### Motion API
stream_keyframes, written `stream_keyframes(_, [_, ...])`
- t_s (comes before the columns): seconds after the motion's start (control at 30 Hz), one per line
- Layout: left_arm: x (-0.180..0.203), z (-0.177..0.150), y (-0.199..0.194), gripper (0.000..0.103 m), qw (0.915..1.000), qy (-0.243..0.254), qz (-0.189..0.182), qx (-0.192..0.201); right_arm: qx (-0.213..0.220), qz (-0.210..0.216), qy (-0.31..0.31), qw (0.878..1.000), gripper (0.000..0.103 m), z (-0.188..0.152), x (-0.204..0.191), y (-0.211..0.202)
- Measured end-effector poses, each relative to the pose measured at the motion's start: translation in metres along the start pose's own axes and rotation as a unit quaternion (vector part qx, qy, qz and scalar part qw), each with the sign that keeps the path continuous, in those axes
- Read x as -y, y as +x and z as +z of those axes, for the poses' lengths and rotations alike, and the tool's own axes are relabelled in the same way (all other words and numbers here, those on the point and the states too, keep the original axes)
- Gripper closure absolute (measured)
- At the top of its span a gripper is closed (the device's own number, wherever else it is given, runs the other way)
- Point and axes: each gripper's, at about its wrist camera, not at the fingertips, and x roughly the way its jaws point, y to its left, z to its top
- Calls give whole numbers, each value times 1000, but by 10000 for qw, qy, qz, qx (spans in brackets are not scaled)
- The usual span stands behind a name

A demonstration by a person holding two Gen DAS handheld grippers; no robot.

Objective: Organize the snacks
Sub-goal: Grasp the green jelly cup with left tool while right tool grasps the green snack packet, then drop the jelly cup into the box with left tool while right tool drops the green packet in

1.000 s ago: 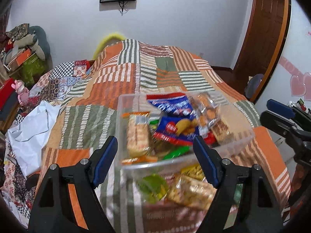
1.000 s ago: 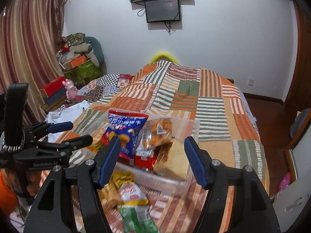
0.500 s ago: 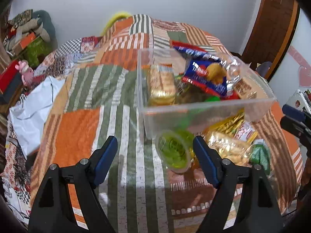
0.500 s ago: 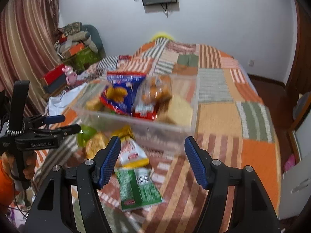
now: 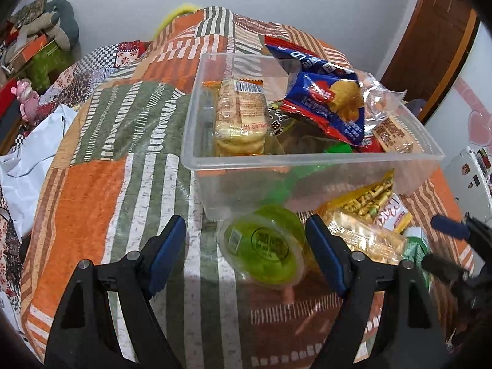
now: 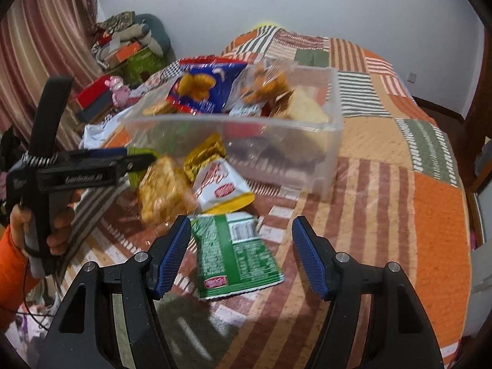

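A clear plastic bin (image 5: 307, 161) (image 6: 329, 129) holding several snack packs stands on the patchwork bed. Before it lie a green jelly cup (image 5: 264, 246), a clear pack of golden snacks (image 5: 366, 236) (image 6: 163, 190), a white and yellow packet (image 6: 221, 189), a gold packet (image 6: 206, 153) and a green packet (image 6: 236, 252). My left gripper (image 5: 246, 255) is open, its jaws on either side of the green cup and just short of it. My right gripper (image 6: 240, 255) is open, low over the green packet.
The patchwork bedspread (image 5: 98, 190) (image 6: 399, 160) stretches away behind the bin. A white cloth (image 5: 27, 153) lies at the bed's left edge. Boxes and soft toys (image 6: 123, 49) are stacked by the curtain. A brown door (image 5: 430, 40) stands at the right.
Both grippers have dropped lower and moved forward towards the loose snacks in front of the bin. The left one now frames the green cup, the right one the green packet.
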Motion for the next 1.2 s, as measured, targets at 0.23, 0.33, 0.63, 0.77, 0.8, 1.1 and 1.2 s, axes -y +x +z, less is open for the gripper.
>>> stream_keyframes(0.23, [-6, 1, 8, 23, 9998, -152, -117, -44, -214, 39, -83, 9997, 38, -5, -4, 13])
stream_keyframes(0.33, [-10, 1, 12, 24, 9995, -247, -179, -102, -289, 97, -67, 9995, 38, -6, -4, 17])
stream_keyframes(0.63, [-10, 0, 18, 45, 9993, -227, -126, -259, -232, 111, -74, 9996, 55, -6, -5, 14])
stream_keyframes(0.77, [-12, -4, 13, 45, 9992, -269, -131, -260, -184, 127, -58, 9997, 60, -8, -7, 10])
stream_keyframes(0.8, [-11, -6, 10, 46, 9992, -270, -136, -256, -179, 128, -46, 9997, 60, -9, -7, 9])
stream_keyframes(1.1, [-6, -13, -22, 46, 9998, -147, -111, -26, -66, 69, 29, 10000, 62, -10, -2, -4])
stream_keyframes(1.2, [-4, -12, -35, 46, 9998, -98, -117, 82, 34, 6, 17, 10000, 62, -7, -1, -13])
